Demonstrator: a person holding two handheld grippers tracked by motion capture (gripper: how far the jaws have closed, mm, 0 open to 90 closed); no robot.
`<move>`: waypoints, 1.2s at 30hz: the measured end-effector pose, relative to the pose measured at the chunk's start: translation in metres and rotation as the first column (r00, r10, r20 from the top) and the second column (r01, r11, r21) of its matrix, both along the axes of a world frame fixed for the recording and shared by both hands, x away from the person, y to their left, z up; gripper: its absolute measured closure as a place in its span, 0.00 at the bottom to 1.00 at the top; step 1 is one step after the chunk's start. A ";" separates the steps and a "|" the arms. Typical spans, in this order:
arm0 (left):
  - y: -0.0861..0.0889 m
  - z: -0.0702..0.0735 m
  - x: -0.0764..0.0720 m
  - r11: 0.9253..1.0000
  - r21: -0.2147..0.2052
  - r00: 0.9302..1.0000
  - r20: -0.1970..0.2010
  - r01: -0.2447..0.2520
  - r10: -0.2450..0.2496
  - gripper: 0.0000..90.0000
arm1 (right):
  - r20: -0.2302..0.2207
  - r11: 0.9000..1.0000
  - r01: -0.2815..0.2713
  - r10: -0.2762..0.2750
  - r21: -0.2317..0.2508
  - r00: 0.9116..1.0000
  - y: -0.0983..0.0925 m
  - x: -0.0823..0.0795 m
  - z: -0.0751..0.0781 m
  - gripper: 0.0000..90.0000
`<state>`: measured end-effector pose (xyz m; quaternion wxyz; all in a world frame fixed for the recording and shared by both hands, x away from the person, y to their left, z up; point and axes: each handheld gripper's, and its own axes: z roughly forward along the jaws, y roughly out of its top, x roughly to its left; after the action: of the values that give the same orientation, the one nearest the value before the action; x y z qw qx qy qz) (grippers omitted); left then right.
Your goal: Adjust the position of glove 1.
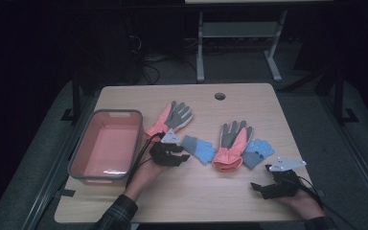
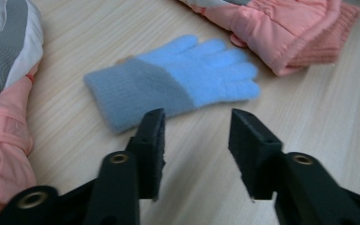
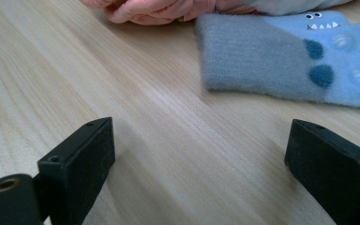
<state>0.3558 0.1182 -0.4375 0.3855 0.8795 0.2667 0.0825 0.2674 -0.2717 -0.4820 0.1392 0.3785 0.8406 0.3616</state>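
Table (image 1: 182,201): light wood top, all the work laid out on it within reach of both hands

Bin (image 1: 106,143): pink, grey-rimmed, at the left of the table; judged the place where the gloves are to be gathered, hence set close beside the left hand

Left ski glove (image 1: 171,119): pink with grey palm, flat, just right of the bin

Right ski glove (image 1: 232,143): same make, flat, cuff towards the person, mid-table

Left blue glove (image 2: 178,77): small, knitted, grey cuff, flat between the two ski gloves; cuff end nearest the left gripper, so likely the next item to be taken

Right blue glove (image 3: 286,58): small, with dot pattern, lying partly beside the right ski glove, ahead of the right gripper

Left gripper (image 2: 197,136): jaws partly apart, nothing between them, tips just short of the left blue glove's cuff, one tip overlapping its edge in the left gripper view; contact cannot be told

Right gripper (image 3: 199,150): jaws wide apart, empty, resting low over bare wood, apart from the right blue glove
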 end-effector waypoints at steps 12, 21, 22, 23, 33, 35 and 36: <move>-0.023 0.005 0.035 0.999 0.040 0.999 -0.006 -0.034 0.034 1.00 | 0.003 1.000 -0.001 0.001 0.002 1.000 0.000 0.000 0.000 0.09; -0.033 0.001 0.055 0.992 0.089 0.996 0.016 -0.086 0.085 1.00 | 0.003 1.000 -0.001 0.001 0.002 1.000 0.000 0.000 0.000 0.09; -0.034 0.001 0.058 0.991 0.098 0.996 0.020 -0.086 0.085 1.00 | 0.003 1.000 0.000 0.000 0.002 1.000 0.000 0.000 0.000 0.09; -0.036 0.000 0.064 0.990 0.105 0.995 0.019 -0.095 0.094 1.00 | 0.003 1.000 -0.001 0.001 0.002 1.000 0.000 0.000 0.000 0.09; -0.044 -0.006 0.088 0.980 0.147 0.991 0.010 -0.134 0.134 1.00 | 0.002 1.000 0.000 0.000 -0.001 1.000 0.000 0.000 0.000 0.09; -0.044 -0.008 0.089 0.977 0.160 0.990 0.002 -0.138 0.139 1.00 | 0.002 1.000 0.000 0.000 -0.001 1.000 0.000 0.000 0.000 0.09; -0.044 -0.009 0.089 0.976 0.172 0.991 -0.001 -0.134 0.136 1.00 | 0.002 1.000 0.000 0.000 -0.001 1.000 0.000 0.000 0.000 0.09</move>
<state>0.4449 0.0741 -0.4466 0.3000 0.8898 0.3201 0.1254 0.2674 -0.2719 -0.4820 0.1402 0.3781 0.8407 0.3615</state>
